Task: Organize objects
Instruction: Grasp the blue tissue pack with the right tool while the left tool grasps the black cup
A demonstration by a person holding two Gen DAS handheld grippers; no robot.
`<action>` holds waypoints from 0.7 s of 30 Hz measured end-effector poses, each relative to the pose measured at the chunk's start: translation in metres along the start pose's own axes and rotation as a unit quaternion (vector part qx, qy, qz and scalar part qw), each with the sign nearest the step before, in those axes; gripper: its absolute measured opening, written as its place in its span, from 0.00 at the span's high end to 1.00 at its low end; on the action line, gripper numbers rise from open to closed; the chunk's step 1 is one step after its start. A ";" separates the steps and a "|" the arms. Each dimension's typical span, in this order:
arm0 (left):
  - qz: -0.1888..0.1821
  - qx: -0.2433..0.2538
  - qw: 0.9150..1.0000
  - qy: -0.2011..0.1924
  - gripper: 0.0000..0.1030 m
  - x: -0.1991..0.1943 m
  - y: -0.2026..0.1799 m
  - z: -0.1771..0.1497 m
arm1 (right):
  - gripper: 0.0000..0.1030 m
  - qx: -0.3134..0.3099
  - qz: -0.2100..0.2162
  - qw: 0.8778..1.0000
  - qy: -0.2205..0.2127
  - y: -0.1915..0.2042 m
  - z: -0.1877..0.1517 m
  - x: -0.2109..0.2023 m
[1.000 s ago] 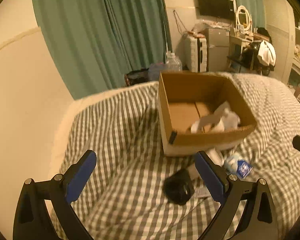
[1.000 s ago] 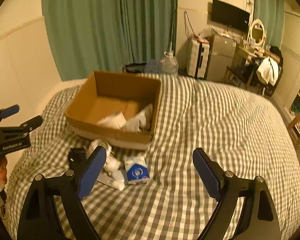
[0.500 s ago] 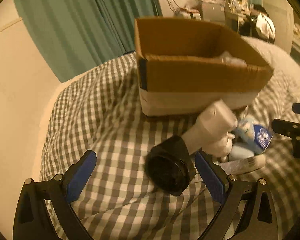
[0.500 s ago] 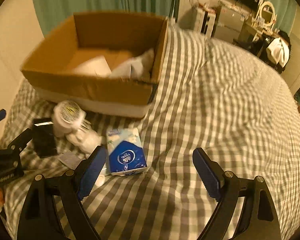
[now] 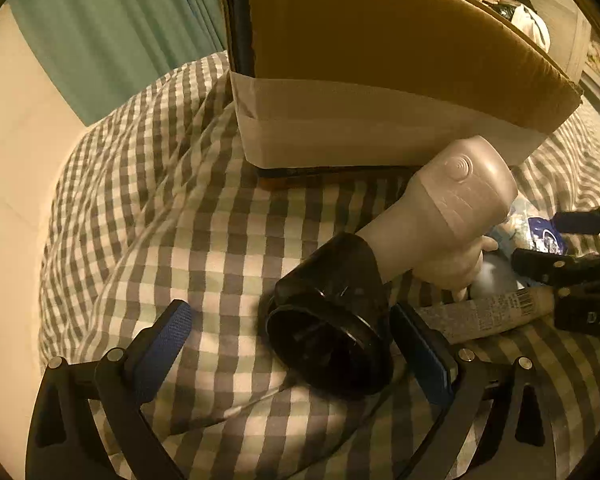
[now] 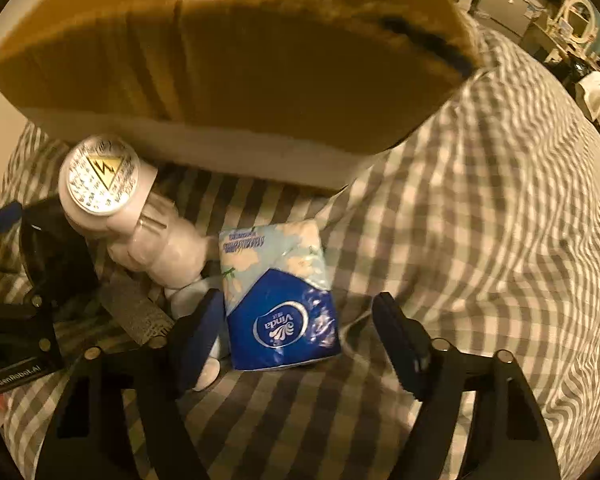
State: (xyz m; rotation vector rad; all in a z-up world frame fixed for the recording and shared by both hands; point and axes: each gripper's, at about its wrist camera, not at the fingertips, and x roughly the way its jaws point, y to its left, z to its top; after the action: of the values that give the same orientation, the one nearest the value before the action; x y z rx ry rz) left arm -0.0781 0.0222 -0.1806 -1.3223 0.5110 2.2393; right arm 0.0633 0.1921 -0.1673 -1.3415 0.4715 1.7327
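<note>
A hair dryer with a black nozzle (image 5: 332, 340) and a pale body (image 5: 440, 216) lies on the checked bedcover in front of a cardboard box (image 5: 380, 60). My left gripper (image 5: 296, 340) is open, its fingers on either side of the nozzle. A blue and white tissue pack (image 6: 280, 296) lies in front of the box (image 6: 240, 60). My right gripper (image 6: 300, 320) is open around the pack's near end. The hair dryer's pale rear (image 6: 100, 180) shows to the left in the right wrist view.
A pale tube with a barcode (image 5: 488, 312) lies beside the hair dryer. The other gripper shows at the right edge (image 5: 572, 280) and at the left edge (image 6: 16, 320). The checked bedcover (image 6: 480, 240) stretches to the right. Green curtains (image 5: 120, 32) and a cream wall stand behind.
Both grippers have moved down and forward close to the bed. The left now straddles the hair dryer's nozzle, the right straddles the tissue pack. The box fills the upper views.
</note>
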 end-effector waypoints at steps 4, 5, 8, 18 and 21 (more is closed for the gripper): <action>-0.011 0.006 1.000 -0.007 0.10 -0.003 -0.002 -0.002 | 0.44 0.000 0.001 1.000 0.008 0.000 -0.003 0.003; -0.013 0.007 1.000 -0.008 0.16 -0.004 -0.003 -0.003 | 0.45 0.002 0.000 1.000 0.006 0.000 -0.004 0.002; -0.041 0.016 0.999 -0.011 0.41 -0.007 -0.006 -0.007 | 0.46 0.006 -0.007 1.000 0.002 -0.001 -0.008 -0.001; -0.055 0.024 0.998 -0.021 0.44 -0.036 -0.007 -0.016 | 0.46 0.010 -0.010 0.999 -0.036 -0.009 -0.022 -0.032; -0.060 0.025 0.997 -0.031 0.44 -0.052 -0.006 -0.020 | 0.46 0.010 -0.014 0.998 -0.057 -0.010 -0.026 -0.053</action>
State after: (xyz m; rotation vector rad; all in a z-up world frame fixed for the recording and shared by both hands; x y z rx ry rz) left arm -0.0389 0.0048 -0.1442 -1.2219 0.4502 2.1471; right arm 0.0890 0.1570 -0.1261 -1.2221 0.4045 1.7661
